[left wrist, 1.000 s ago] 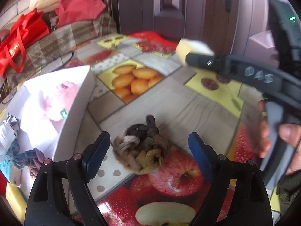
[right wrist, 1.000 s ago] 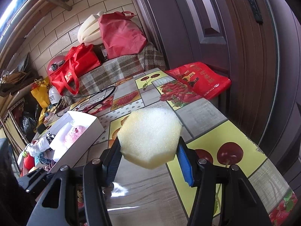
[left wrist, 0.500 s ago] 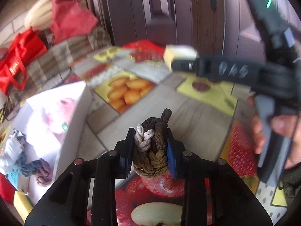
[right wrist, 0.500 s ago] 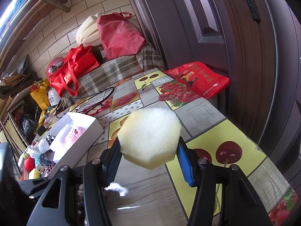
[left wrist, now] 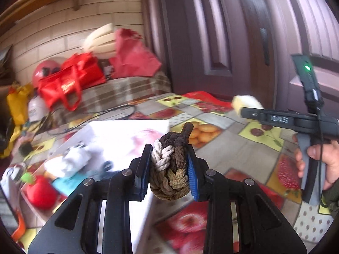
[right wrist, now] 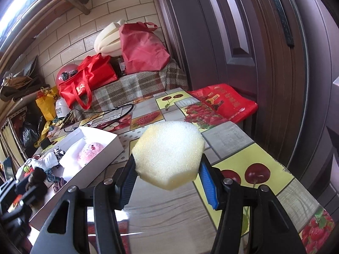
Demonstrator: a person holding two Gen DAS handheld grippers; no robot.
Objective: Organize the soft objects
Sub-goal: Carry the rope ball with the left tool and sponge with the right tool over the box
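my left claw is clenched on the braided rope knot, brown and cream strands squeezed between the blue pads, held up above the near right edge of the white box. my right claw is grasping the pale yellow foam sponge, held above the fruit-print surface. a pink plush lies inside the box, far left of the sponge.
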